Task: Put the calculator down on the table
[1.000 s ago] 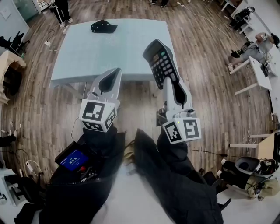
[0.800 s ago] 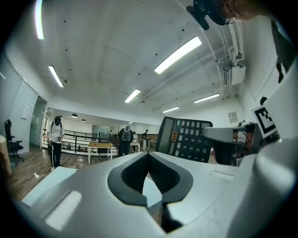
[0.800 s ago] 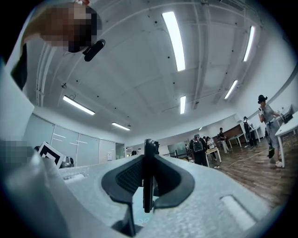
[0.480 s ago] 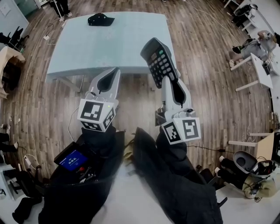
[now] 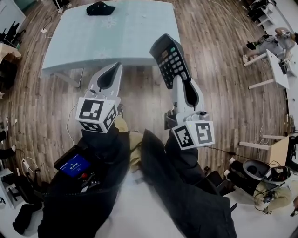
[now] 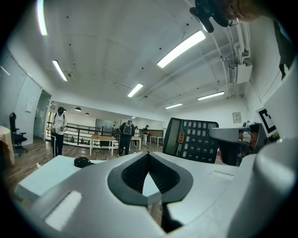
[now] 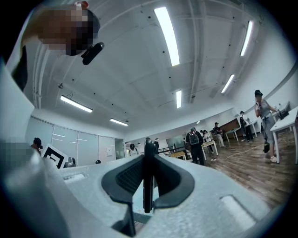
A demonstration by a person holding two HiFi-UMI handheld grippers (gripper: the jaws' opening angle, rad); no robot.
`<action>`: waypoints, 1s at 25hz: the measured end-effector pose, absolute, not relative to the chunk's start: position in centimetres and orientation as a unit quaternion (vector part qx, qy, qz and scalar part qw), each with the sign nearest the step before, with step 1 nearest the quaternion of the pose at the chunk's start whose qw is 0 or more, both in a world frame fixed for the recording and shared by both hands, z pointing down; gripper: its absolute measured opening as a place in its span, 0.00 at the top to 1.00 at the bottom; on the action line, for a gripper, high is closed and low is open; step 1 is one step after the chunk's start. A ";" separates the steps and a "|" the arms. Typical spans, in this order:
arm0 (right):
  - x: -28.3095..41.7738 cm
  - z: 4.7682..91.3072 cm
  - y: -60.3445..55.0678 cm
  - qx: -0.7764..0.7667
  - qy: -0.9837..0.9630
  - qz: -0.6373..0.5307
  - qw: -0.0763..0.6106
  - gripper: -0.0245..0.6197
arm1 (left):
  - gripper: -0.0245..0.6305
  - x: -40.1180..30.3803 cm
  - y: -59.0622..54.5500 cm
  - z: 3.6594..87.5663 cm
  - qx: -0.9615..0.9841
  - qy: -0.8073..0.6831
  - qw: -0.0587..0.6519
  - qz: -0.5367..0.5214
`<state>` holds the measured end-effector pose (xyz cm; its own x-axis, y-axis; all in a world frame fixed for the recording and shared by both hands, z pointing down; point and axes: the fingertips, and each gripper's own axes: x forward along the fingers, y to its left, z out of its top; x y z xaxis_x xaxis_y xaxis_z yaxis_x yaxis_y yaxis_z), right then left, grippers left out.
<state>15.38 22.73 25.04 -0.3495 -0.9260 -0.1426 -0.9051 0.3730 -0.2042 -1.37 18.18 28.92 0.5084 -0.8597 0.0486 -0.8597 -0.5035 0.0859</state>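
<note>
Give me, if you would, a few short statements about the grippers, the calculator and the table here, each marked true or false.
1. The right gripper is clamped on the calculator. True.
2. The calculator lies flat on the table. False: it is held up in the air in the right gripper's jaws and does not rest on the table.
3. The left gripper holds nothing. True: its jaws are together with nothing between them.
4. The table has nothing on it. False: a black item lies at its far end.
</note>
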 end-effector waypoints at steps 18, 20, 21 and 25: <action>14.4 25.5 14.7 -0.565 0.816 -0.032 0.116 0.89 | 0.97 -2.8 9.3 29.7 0.868 -0.493 0.051 -0.013; 13.9 26.0 12.3 -0.565 0.816 -0.040 0.115 0.89 | 0.97 -3.4 7.1 30.2 0.867 -0.495 0.054 -0.009; 13.6 26.2 11.3 -0.565 0.816 -0.043 0.115 0.89 | 0.97 -3.7 6.1 30.3 0.866 -0.496 0.055 -0.006; 12.4 26.7 6.6 -0.563 0.817 -0.053 0.117 0.89 | 0.97 -5.0 1.9 30.5 0.865 -0.499 0.058 0.002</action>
